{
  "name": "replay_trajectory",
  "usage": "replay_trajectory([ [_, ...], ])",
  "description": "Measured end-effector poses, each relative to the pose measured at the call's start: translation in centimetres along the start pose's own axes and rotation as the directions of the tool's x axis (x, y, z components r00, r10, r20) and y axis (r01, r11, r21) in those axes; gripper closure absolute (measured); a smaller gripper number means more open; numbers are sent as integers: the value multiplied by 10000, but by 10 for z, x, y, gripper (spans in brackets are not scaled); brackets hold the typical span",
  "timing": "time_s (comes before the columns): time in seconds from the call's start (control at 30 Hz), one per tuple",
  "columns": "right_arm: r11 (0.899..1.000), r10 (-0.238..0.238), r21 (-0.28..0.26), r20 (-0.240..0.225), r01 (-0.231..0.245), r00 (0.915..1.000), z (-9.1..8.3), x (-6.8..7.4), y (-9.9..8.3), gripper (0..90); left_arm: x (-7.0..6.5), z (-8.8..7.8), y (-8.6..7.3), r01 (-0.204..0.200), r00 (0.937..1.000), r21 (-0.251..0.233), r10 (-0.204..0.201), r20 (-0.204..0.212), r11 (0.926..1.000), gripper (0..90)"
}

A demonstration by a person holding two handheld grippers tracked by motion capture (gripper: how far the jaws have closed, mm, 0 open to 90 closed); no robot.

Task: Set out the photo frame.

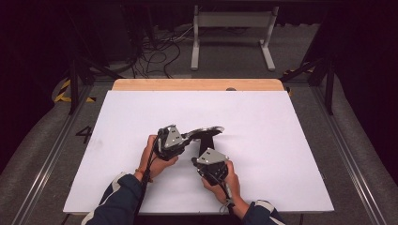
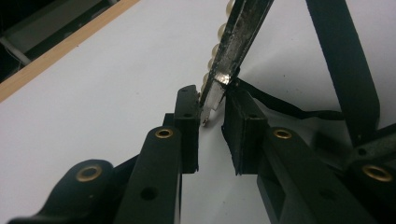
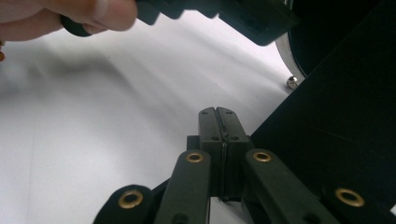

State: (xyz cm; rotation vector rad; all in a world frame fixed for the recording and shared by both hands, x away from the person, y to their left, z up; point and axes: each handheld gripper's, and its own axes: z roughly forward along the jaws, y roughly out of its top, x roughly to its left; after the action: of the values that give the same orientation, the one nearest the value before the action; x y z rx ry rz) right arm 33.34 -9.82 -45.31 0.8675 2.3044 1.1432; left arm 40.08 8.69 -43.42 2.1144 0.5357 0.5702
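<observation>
A flat dark sandal (image 1: pixel 202 132) with a silvery edge is held up over the white table sheet (image 1: pixel 263 154). In the left gripper view its thin sole (image 2: pixel 233 42) stands on edge, with pearl beads (image 2: pixel 215 46) along one side, and its end sits between the pads. My left gripper (image 2: pixel 212 100) (image 1: pixel 187 137) is shut on that end. A wide black strap (image 2: pixel 345 60) (image 1: pixel 210 140) runs down toward my right gripper (image 1: pixel 197 157). The right gripper (image 3: pixel 217 112) is shut, pads pressed together, with a black surface (image 3: pixel 336 116) against its right side. I cannot tell whether the strap is pinched.
The white sheet covers a wooden table whose far edge (image 1: pixel 197 84) shows bare. A white metal stand (image 1: pixel 232 33) and cables (image 1: pixel 155 51) lie on the floor beyond. Dark rails flank the table. A hand (image 3: pixel 70 14) and the left gripper (image 3: pixel 224 11) hang above the right gripper's jaws.
</observation>
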Motion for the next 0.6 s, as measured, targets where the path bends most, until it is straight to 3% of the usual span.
replay_trajectory([
  [0.1, 10000, 52, 32, -57, -52, 10000, -2, -2, -1, 900, 2, -2, -1, 167, 9996, -88, -164, 234, 9998, 770],
  [0.4, 9998, 141, 122, -109, -139, 9998, -5, -9, -3, 900, 0, -4, 0, -97, 9997, -97, 99, 223, 9999, 790],
  [0.6, 9998, -2, 191, -198, 6, 9998, -7, -13, -4, 900, -1, -6, 0, -63, 9994, -240, 71, 345, 9997, 793],
])
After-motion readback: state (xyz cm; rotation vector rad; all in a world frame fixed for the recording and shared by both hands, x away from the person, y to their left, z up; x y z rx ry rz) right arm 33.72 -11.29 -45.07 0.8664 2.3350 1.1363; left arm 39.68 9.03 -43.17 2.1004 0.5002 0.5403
